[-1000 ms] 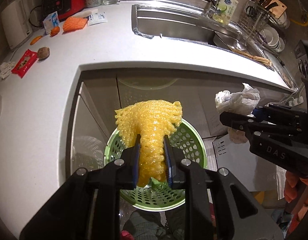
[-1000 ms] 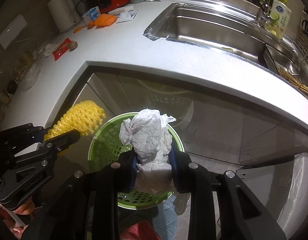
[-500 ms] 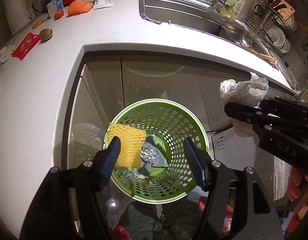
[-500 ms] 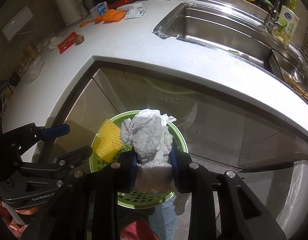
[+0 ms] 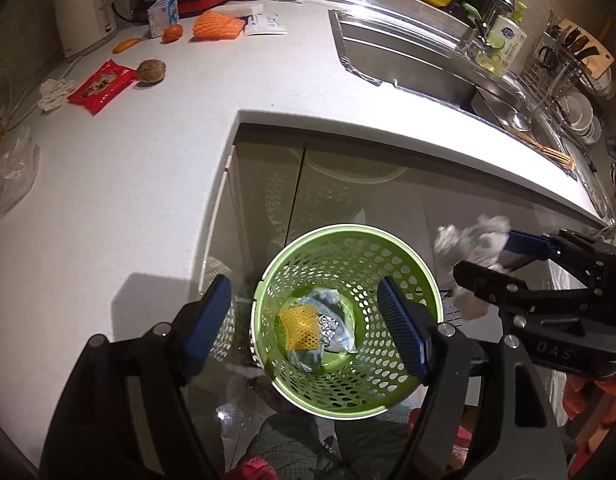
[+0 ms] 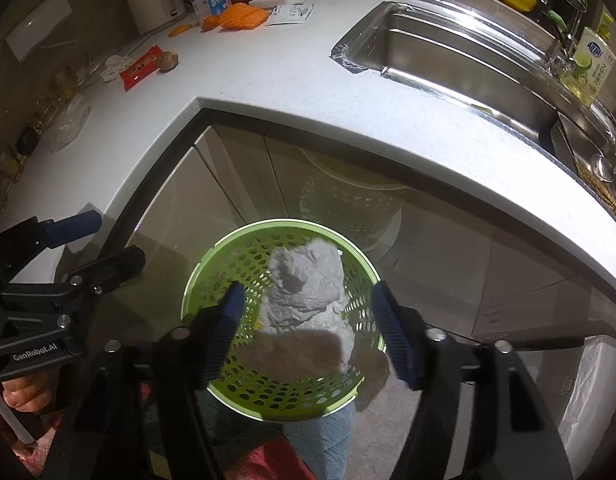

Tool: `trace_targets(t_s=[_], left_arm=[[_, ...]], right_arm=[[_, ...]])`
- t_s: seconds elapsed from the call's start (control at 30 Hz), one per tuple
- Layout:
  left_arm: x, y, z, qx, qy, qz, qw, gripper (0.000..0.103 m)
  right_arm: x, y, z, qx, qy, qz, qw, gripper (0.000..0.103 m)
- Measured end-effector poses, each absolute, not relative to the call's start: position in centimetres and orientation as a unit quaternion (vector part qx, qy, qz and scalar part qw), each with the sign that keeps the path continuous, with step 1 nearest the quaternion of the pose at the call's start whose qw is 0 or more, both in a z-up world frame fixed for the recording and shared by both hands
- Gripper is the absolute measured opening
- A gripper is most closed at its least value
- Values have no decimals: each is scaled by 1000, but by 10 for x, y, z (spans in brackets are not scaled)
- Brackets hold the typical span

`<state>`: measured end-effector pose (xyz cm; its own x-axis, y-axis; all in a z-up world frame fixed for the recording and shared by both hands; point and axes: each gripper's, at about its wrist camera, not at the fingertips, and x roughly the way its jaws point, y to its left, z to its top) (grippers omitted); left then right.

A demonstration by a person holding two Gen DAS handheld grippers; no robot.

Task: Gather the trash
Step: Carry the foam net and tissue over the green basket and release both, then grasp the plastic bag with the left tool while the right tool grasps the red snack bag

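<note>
Right tongs (image 6: 308, 330): jaws opening, crumpled white tissue wad (image 6: 308, 288) loose between them above perforated green bin (image 6: 212, 256). Left tongs (image 5: 308, 316): opening, empty. Yellow foam net (image 5: 299, 326) lies on bin bottom beside foil scrap (image 5: 329, 325).

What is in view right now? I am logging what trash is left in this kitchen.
Bin: 1, green, on the floor below the counter.
Foam net: 1, yellow, at the bin's bottom beside foil.
Crumpled paper: 1, white, blurred, over the bin between the right pads.
Snack wrapper: 1, red, on the counter.
Orange foam net: 1, at the counter's back.
Small carton: 1, white and blue, beside it.
Soap bottle: 1, by the sink.
Left gripper: jaws opening, empty.
Right gripper: jaws opening, pads clear of the paper.
</note>
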<state>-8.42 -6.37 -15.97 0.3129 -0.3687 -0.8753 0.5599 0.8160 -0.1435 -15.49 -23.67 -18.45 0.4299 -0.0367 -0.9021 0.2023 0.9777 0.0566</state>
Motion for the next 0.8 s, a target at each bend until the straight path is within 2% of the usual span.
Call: trace_targets(t_s=[0.43, 0.53, 0.8], left_arm=[[-65, -29, -133, 50, 495, -239, 834, 77], [-61, -19, -119, 31, 483, -216, 848, 82], [-57, 7, -80, -23, 441, -103, 891, 92]], right_arm=[[-143, -232, -156, 70, 515, -58, 852, 83], [-133, -231, -141, 63, 502, -42, 862, 90], [-89, -223, -103, 0, 463, 48, 885, 99]])
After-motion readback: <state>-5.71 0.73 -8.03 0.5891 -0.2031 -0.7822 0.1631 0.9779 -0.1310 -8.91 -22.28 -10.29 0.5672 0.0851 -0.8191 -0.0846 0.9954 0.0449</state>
